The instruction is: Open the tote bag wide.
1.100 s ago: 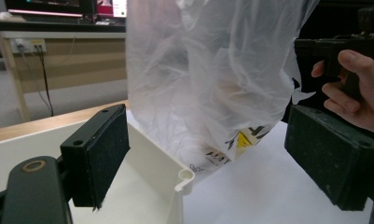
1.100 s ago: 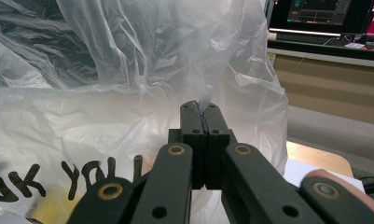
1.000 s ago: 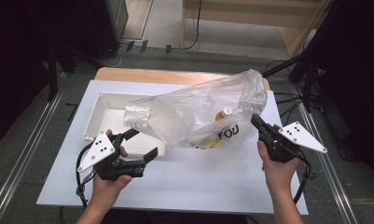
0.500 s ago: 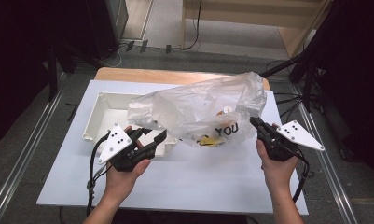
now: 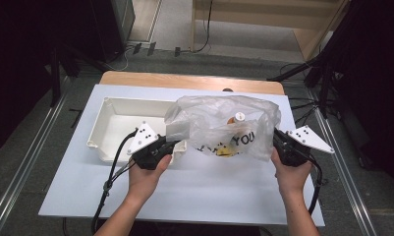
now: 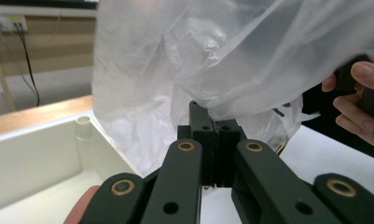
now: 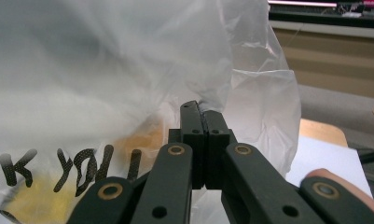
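A: Where is the thin translucent white plastic bag (image 5: 224, 125)?

B: On the white table top (image 5: 199, 191), puffed up between the two hands; its left part overlaps the right end of the shallow white rectangular plastic tray (image 5: 111, 129), which sits on the left half of the table.

A: Any writing on it?

B: Black capitals on the side facing the person; "YOU" reads clearly from the high view; the right gripper view shows "YOU" with the tail of another word, ending in "K", to its left; the rest is hidden in folds.

A: Anything inside?

B: Through the film, something yellow-orange (image 5: 227, 150) low down and a small white round cap (image 5: 239, 116) higher up; too veiled to name.

A: And the claws?

B: The left gripper (image 6: 213, 126) has just been closing; its jaws now stand pressed together with the bag's film pinched between the tips, at the bag's left edge beside the tray; the right gripper (image 7: 203, 114) is likewise clamped tight on a fold of film at the bag's right edge; a thumb tip (image 6: 79, 210) shows low in the left gripper view.
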`<state>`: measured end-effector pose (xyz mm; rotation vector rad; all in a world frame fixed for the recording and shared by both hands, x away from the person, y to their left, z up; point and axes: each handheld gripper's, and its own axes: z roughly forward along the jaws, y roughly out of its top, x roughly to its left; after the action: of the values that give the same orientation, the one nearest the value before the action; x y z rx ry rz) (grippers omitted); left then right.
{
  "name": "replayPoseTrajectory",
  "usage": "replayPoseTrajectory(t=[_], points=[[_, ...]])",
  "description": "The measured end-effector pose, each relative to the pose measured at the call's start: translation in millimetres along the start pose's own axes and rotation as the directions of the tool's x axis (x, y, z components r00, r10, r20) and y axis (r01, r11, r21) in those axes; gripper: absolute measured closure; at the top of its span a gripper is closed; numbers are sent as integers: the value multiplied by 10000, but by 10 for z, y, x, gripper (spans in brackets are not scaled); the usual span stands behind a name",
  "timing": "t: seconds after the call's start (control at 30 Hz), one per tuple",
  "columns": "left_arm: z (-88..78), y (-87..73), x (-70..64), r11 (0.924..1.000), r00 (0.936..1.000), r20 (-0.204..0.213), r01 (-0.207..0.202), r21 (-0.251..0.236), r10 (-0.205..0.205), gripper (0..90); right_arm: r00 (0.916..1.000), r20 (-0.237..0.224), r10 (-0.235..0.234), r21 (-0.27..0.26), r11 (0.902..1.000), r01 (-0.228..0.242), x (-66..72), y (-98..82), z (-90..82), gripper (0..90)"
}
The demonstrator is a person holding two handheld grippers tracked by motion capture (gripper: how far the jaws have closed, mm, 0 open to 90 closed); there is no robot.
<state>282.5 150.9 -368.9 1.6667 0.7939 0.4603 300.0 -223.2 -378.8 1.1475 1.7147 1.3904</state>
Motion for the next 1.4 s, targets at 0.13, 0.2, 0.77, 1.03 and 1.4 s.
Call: replayPoseTrajectory(t=[0.13,0.2,0.77,1.03,1.4], points=[[126,-74,52,9986,9989,-84,459,271,-457,900,9999,126,97,302,9995,-101,-59,-74,68,900],[187,-110,73,9971,9979,-91,646,397,-643,900,9996,221,183,412,9990,-192,-92,-108,96,900],[471,-219,87,9904,9933,-321,1134,784,-1112,900,9968,500,626,562,9963,-653,-233,-258,-31,573],[511,-173,49,9913,9941,-315,1064,773,-1042,900,9945,830,643,-51,9979,-641,-295,-160,-344,521],[578,-140,2,9922,9949,-333,976,780,-953,900,9991,-173,386,-1197,9920,-404,-75,230,-619,450]])
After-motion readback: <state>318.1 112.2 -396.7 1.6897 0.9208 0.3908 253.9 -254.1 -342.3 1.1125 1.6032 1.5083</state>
